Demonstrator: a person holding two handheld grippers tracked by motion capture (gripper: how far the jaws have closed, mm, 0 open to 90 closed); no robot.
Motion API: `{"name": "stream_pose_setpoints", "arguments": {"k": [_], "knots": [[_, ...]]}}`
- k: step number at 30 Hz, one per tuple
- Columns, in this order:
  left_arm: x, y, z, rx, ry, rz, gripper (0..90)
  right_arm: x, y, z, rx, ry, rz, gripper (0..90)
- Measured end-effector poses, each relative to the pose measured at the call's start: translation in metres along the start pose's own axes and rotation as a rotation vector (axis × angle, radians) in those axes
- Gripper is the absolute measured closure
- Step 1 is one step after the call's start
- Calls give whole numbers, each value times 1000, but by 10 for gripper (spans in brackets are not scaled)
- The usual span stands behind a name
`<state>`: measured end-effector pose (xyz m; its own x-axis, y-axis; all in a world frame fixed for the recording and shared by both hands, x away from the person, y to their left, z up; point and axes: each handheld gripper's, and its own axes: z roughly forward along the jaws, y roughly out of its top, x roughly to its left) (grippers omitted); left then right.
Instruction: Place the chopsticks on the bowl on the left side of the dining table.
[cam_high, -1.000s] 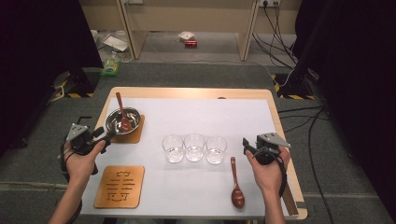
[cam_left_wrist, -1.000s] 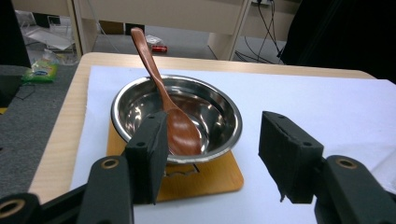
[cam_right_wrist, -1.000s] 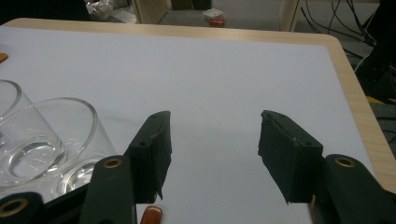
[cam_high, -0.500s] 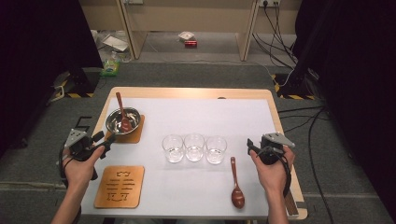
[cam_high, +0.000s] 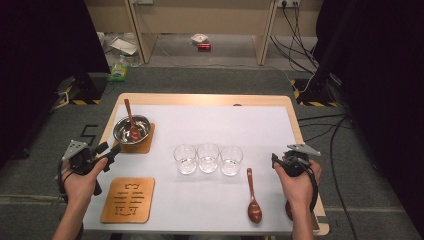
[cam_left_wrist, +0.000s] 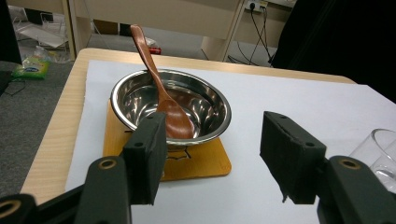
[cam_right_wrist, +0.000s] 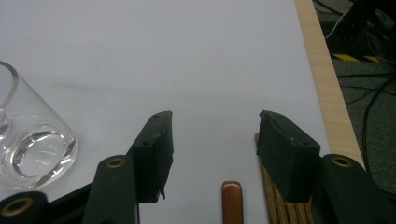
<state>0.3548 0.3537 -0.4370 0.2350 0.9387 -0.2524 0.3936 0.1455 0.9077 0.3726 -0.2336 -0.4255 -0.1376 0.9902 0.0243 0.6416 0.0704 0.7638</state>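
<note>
Left gripper (cam_high: 111, 151): jaws wide apart, nothing between them, touching nothing; it hovers at the desk's (cam_high: 210, 102) left edge.
Bowl (cam_left_wrist: 170, 103): just ahead of the left gripper (cam_left_wrist: 212, 156), on a wooden coaster (cam_left_wrist: 201, 163); apart from the jaws.
Spoon in bowl (cam_left_wrist: 163, 100): its scoop lies in the bowl, its handle leans on the far rim, pointing away from the left gripper.
Right gripper (cam_high: 276, 159): jaws wide apart and empty; they have just been closing a little, with nothing between the pads.
Desk spoon (cam_high: 252, 197): flat on the desk, just left of the right hand (cam_high: 299, 185); in the right gripper view its handle tip (cam_right_wrist: 231, 201) lies below the gap of the right gripper (cam_right_wrist: 214, 140), untouched.
Glasses (cam_high: 208, 158): a row of three, left of the right gripper, well apart from the left one.
Slatted mat (cam_right_wrist: 280, 205): under the right gripper's right jaw.
</note>
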Motion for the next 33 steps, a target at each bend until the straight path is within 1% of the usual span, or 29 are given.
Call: {"name": "stream_pose_setpoints", "arguments": {"k": [2, 5, 7, 12, 13, 14, 15, 19, 21, 22, 23, 24, 25, 26, 28, 30, 32, 33], "knots": [[0, -1, 1, 2, -1, -2, 409, -4, -1, 0, 14, -13, 14, 486], [-1, -2, 1, 5, -2, -1, 408, -11, -3, 1, 59, -12, 15, 525], [-1, -2, 2, 7, -3, -1, 409, -16, -3, 2, 86, -19, 4, 599], [-2, -3, 2, 7, 1, 3, 409, -27, -2, 5, 164, -29, -14, 672], [-2, -3, 2, 6, 0, 3, 409, -27, -1, 6, 182, -34, -6, 690], [-2, -3, 1, 6, 0, 3, 409, -29, -1, 7, 201, -30, -17, 700], [-2, -3, 1, 3, 0, 0, 409, -29, 0, 9, 224, -31, -14, 708], [-2, -3, 1, 7, 1, 3, 411, -34, 0, 17, 304, -28, -28, 731], [-2, -4, 2, 9, 0, 2, 411, -35, -1, 20, 329, -36, -31, 741], [-2, -4, 2, 8, 0, 2, 411, -35, -1, 21, 345, -37, -22, 744], [-2, -4, 2, 8, 0, 1, 411, -37, -1, 21, 349, -33, -30, 747], [-2, -4, 2, 8, 0, 1, 411, -37, -2, 22, 358, -30, -22, 748], [-2, -4, 2, 7, 1, 1, 411, -36, -2, 22, 376, -27, -5, 750], [-2, -4, 2, 6, 1, 1, 411, -37, -2, 22, 385, -20, -7, 751], [-1, -4, 1, 5, 1, 1, 411, -37, -1, 23, 402, -21, 3, 752], [-1, -4, 1, 5, 1, 2, 411, -38, -1, 24, 410, -19, -14, 755], [-1, -3, 1, 3, 3, 0, 412, -38, 0, 25, 423, -14, -12, 769], [-1, -3, 1, 3, 2, -1, 411, -38, 0, 26, 433, -23, -17, 775]]}}
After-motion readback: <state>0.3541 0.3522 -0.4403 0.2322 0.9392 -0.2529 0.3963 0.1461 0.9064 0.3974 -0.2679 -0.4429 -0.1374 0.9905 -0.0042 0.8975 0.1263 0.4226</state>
